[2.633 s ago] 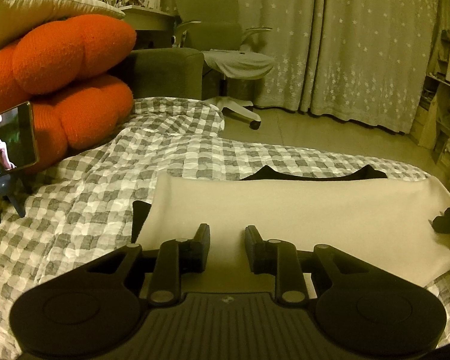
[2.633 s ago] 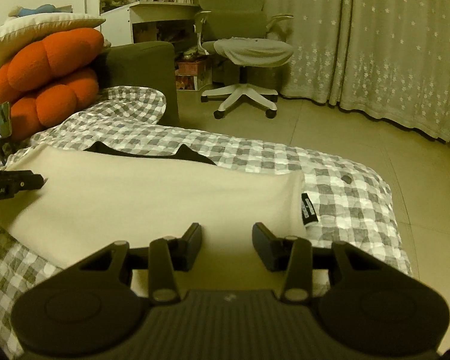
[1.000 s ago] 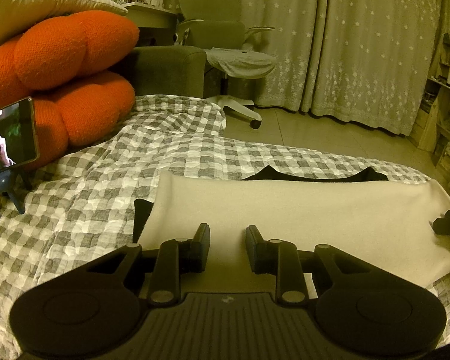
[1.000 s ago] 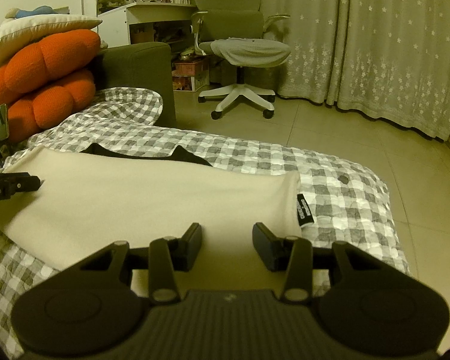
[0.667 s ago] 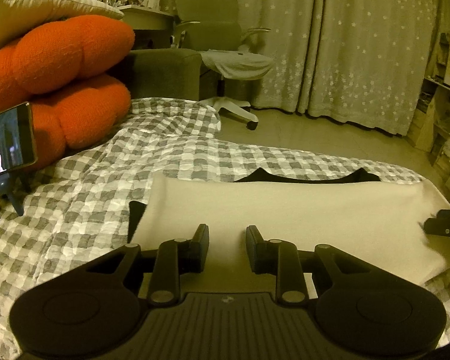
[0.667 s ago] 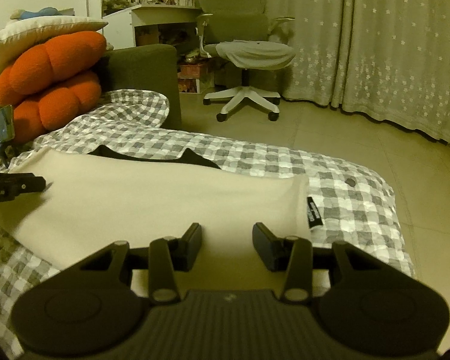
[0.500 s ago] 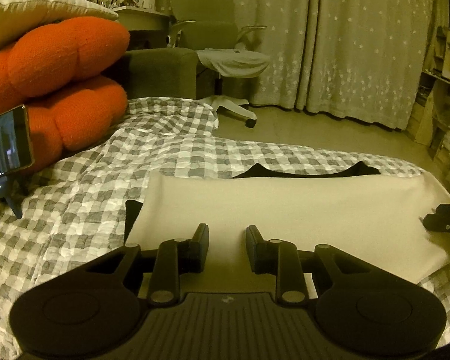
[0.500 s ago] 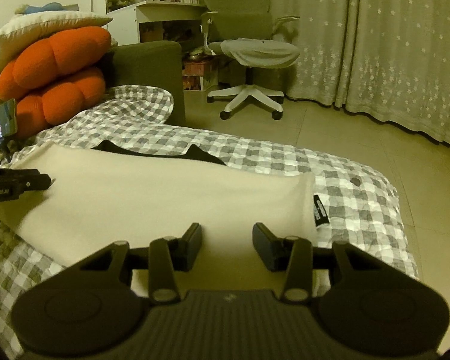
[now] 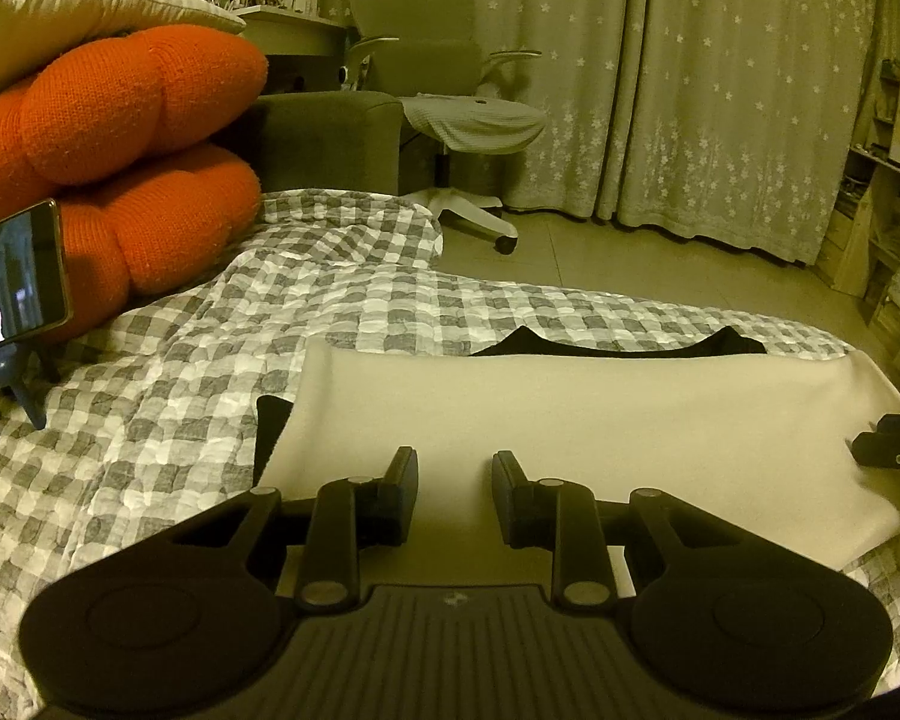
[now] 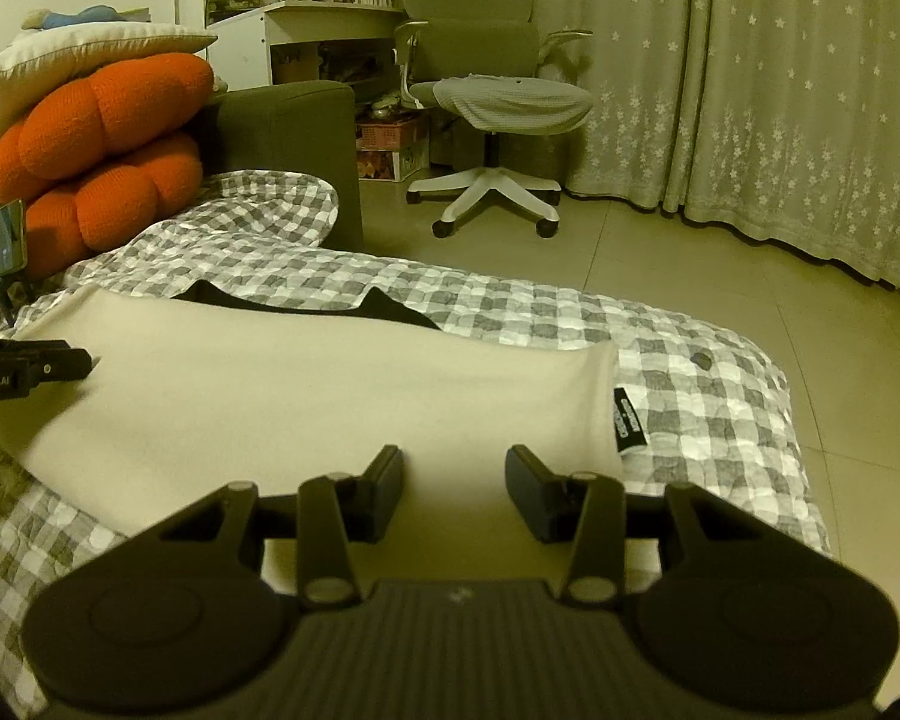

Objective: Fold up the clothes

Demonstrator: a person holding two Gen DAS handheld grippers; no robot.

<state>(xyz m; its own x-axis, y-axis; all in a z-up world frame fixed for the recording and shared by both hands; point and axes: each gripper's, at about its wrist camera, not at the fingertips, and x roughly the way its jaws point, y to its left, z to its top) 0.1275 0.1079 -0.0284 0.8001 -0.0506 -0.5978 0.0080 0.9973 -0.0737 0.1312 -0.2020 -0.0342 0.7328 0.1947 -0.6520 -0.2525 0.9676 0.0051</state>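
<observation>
Left wrist view: we hold the left claw [image 9: 455,483] open, w/ nothing between its fingers, low over the near edge of the cream garment [image 9: 570,414], which lies flat across the bed [image 9: 180,396] atop a black garment [image 9: 618,343]. Orange cushions [image 9: 120,162] and a phone [image 9: 12,282] on a stand sit toward the bed's left end.

Right wrist view: our right claw [image 10: 455,480] is also open and empty, over the cream garment's near edge by its black label [image 10: 629,420]. Office chair [image 10: 486,90] stands on the floor beyond the bed.
</observation>
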